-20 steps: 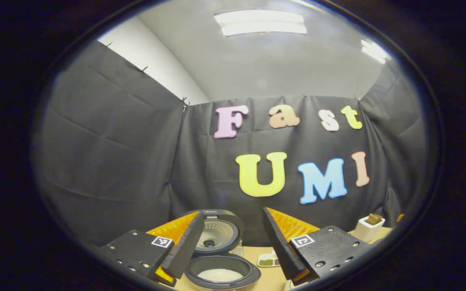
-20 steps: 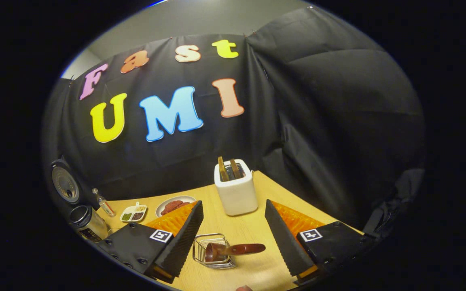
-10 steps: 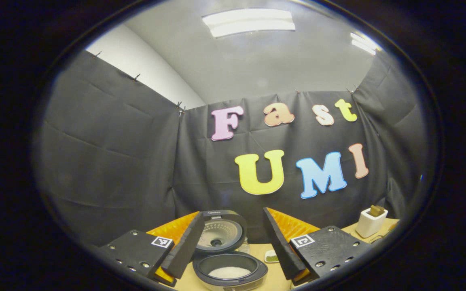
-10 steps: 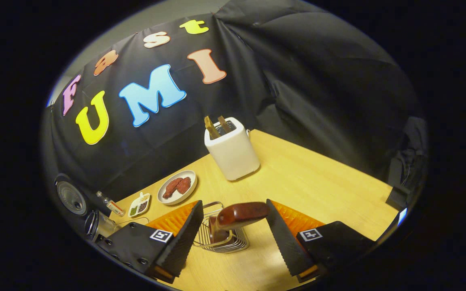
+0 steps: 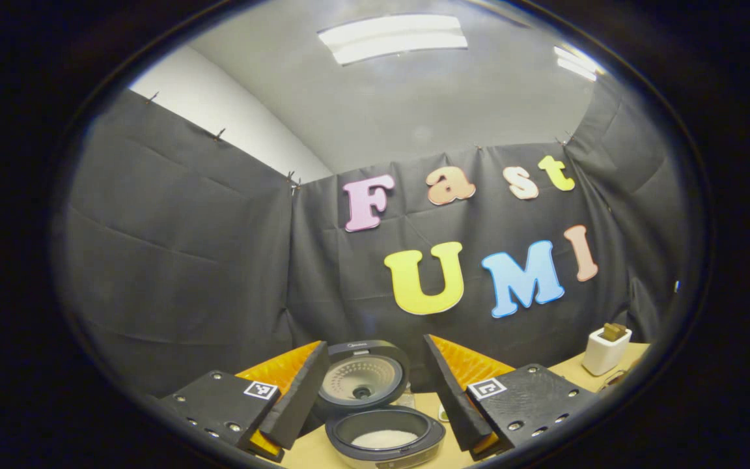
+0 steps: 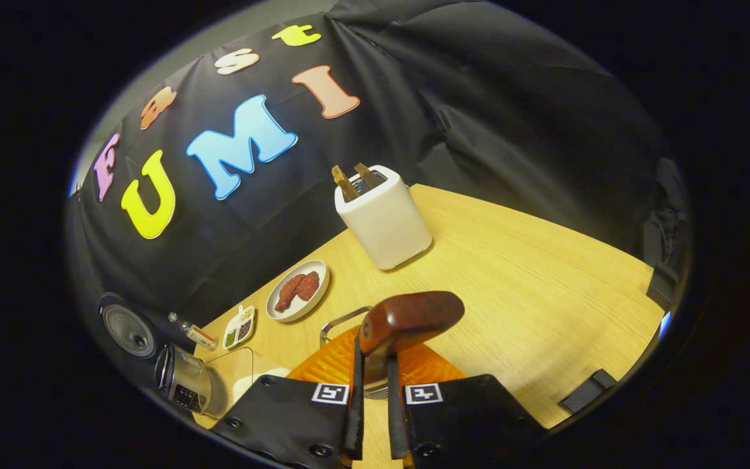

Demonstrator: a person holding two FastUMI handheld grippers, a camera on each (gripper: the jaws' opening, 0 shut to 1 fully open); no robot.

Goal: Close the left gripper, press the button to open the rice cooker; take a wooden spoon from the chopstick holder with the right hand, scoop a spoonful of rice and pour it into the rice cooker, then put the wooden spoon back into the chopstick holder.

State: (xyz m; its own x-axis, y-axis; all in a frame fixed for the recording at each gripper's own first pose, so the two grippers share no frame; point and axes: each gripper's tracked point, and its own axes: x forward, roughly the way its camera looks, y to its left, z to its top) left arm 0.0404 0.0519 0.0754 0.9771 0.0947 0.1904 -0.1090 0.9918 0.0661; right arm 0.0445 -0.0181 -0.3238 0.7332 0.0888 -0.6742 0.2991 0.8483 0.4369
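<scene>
In the left gripper view, the rice cooker (image 5: 385, 438) stands between my open left gripper's (image 5: 375, 391) fingers, farther off. Its lid (image 5: 363, 380) is up and white rice lies in the pot. In the right gripper view, my right gripper (image 6: 373, 365) is shut on the dark red-brown wooden spoon (image 6: 411, 318) by its handle, whose rounded end sticks up above the fingers. The wire chopstick holder (image 6: 338, 321) shows just behind them, mostly hidden. The rice cooker (image 6: 183, 386) with its raised lid (image 6: 126, 329) sits at the far left of that view.
On the wooden table (image 6: 544, 286) stand a white toaster (image 6: 385, 218) with two slices, a plate of red meat (image 6: 297, 290), a small divided dish (image 6: 239, 326), a little bottle (image 6: 193, 333) and a clear container (image 6: 241, 376) beside the cooker. The toaster (image 5: 605, 352) stands far right.
My right gripper has closed its fingers on the spoon handle, which stood between open fingers half a second ago. The left gripper stays open, its view drifting slightly left.
</scene>
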